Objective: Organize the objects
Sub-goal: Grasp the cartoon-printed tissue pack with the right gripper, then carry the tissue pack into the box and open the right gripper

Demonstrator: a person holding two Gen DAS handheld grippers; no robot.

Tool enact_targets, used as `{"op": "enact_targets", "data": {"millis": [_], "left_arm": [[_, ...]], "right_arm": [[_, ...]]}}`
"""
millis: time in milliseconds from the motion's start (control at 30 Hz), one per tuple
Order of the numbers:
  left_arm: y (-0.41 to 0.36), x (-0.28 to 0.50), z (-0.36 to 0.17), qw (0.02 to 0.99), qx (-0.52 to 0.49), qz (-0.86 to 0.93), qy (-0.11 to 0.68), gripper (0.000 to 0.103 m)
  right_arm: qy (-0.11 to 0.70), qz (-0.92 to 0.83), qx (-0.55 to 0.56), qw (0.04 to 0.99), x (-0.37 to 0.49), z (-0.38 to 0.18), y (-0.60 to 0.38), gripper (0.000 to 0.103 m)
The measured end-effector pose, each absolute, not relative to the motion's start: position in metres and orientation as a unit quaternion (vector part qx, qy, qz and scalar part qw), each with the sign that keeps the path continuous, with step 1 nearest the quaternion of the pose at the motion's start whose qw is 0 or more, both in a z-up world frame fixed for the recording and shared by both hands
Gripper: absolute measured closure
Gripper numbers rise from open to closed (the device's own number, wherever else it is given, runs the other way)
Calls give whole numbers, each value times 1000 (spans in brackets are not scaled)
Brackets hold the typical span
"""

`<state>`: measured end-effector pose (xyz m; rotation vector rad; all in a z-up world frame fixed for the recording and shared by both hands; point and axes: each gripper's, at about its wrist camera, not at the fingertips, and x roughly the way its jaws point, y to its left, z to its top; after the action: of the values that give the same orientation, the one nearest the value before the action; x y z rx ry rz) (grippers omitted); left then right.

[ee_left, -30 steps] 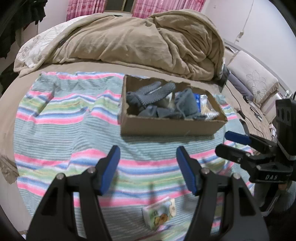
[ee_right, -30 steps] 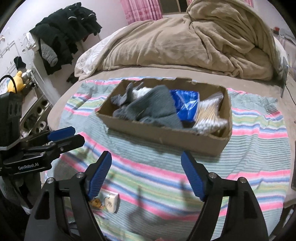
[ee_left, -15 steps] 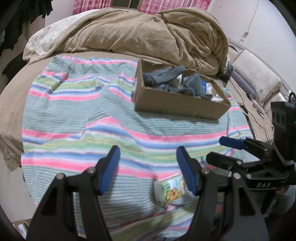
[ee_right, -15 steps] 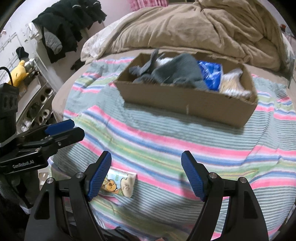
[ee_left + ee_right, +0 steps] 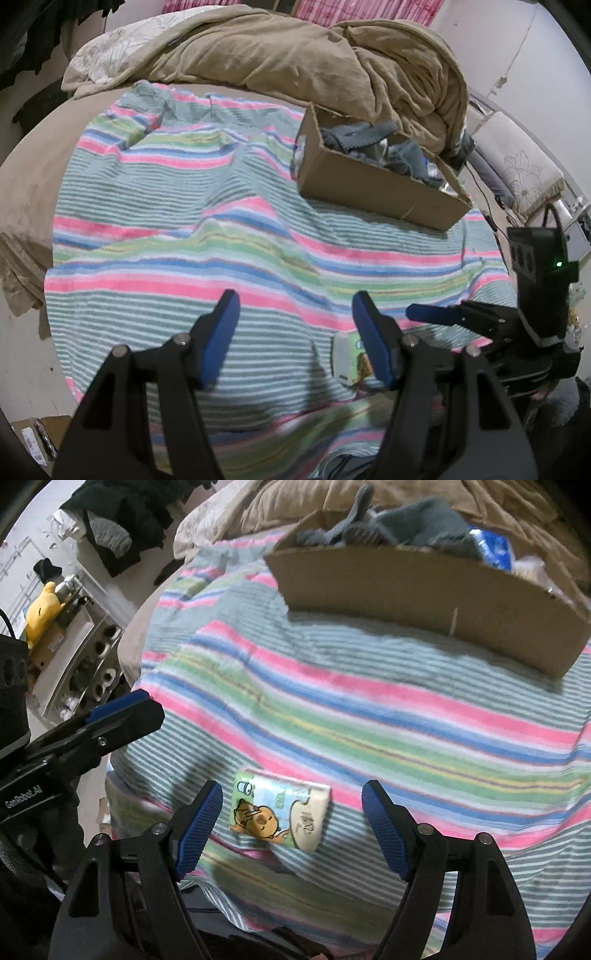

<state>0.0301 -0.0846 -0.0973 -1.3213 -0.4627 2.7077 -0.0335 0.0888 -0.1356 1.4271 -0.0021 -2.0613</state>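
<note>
The right gripper stands wide open with nothing in it, its blue pads either side of a small tissue pack that lies flat on the striped blanket near the bed's near edge. The left gripper is also wide open and empty, hovering over bare blanket just left of the pack. The likely step is picking up the pack for the cardboard box farther back, which already holds grey cloth and packets.

To do it well, the right gripper should lower until the pads flank the pack, then close gently (it is soft and will squash).

In the right wrist view the pack's long axis runs left to right, tilted slightly down to the right; its white end points right, so the pads would close on its ends.
</note>
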Motion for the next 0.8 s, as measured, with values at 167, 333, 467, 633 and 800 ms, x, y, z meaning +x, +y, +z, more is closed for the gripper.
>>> {"op": "enact_targets", "data": {"millis": [167,333,467,633,800], "left_arm": [[-88,34,-98,49,-433,887,-154,38],[-93,39,-97,45,-431,888,-155,38],[-98,41,-97,41,-434,886,-156,38],[-96,41,-92,40,-432,888,-153,38],[-91,38,-85,44,-430,890,-148,38]], "right_arm": [[4,-767,559,315,-33,-145,78,22],[6,-757,577,306,-42,-152,72,22],[5,-744,592,310,-42,-159,69,34],[11,-748,584,314,-40,-151,73,35],[21,-769,559,309,-38,-133,83,35]]}}
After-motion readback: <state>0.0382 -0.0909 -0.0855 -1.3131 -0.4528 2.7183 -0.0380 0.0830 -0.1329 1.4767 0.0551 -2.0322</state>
